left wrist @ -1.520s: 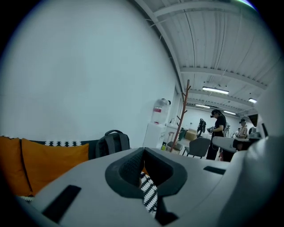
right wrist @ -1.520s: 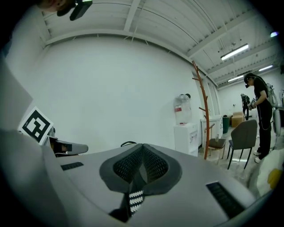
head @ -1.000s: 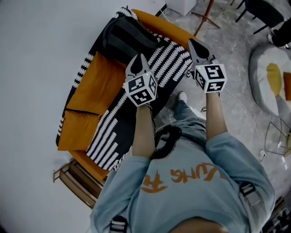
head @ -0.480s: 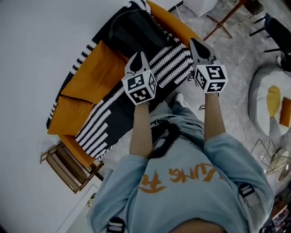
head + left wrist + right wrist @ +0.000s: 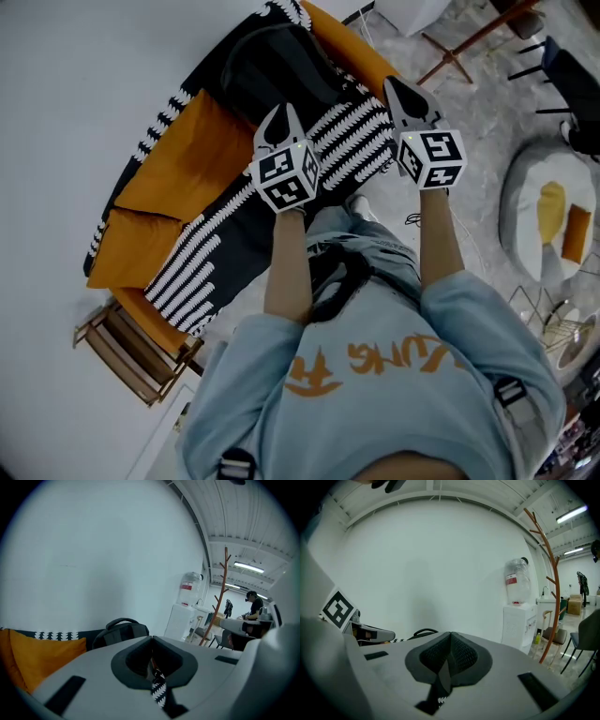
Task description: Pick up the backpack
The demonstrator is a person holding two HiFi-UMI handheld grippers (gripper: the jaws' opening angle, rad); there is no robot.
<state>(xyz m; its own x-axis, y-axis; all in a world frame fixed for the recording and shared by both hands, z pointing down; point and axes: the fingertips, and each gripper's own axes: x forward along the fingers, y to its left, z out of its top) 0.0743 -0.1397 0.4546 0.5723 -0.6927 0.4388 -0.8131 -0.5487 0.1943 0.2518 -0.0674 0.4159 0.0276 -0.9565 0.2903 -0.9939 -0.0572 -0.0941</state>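
Backpack (image 5: 281, 70) stands at the far end of the sofa (image 5: 173, 178), at twelve o'clock from left tongs (image 5: 279, 122) and ten o'clock from right tongs (image 5: 405, 97). Both are closed and empty, pointing toward it, probably because the reach isn't complete yet.

— How is the light behaving?
— It is coming cool and even. Ceiling strip lights (image 5: 248, 566) are glowing at the right of the left gripper view, and the white wall (image 5: 93, 550) is washing pale blue-grey without glare.
— And the sharpness?
— Both gripper views are bending hard at the edges, with black corners closing in. The head view is running dim, shadows are falling soft, and the backpack (image 5: 272, 70) is sinking into near-black.
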